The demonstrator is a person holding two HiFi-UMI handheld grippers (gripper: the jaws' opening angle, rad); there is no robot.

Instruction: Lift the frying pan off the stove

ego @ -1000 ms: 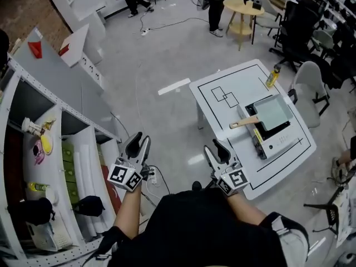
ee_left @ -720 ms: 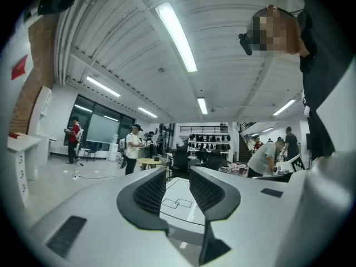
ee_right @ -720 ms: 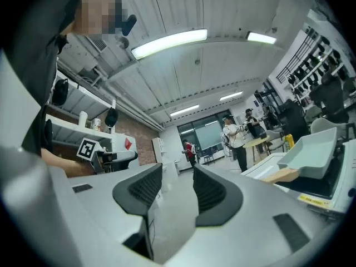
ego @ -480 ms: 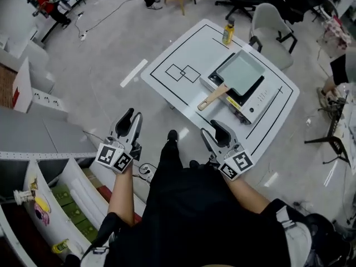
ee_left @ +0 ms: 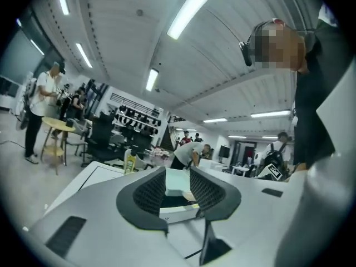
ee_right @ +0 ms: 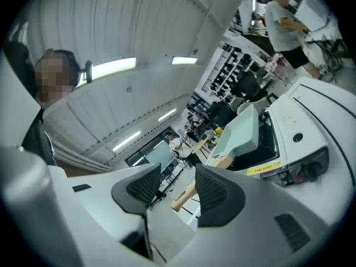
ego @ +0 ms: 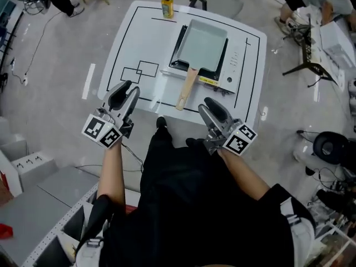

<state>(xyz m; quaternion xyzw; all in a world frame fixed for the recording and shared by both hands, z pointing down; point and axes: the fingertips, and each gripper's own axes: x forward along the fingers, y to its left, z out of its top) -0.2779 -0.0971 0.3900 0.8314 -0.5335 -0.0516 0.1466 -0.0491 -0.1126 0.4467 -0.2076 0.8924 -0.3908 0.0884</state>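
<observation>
left tool (ego: 129,89): jaws were opening, narrow gap, nothing in it | right tool (ego: 208,105): jaws were opening wider, empty | both hung by the desk (ego: 133,38) near edge | frying pan (ego: 204,44) sat on stove (ego: 236,60), wooden handle (ego: 186,88) toward person, untouched | yellow bottle (ego: 167,3) stood at far edge
</observation>
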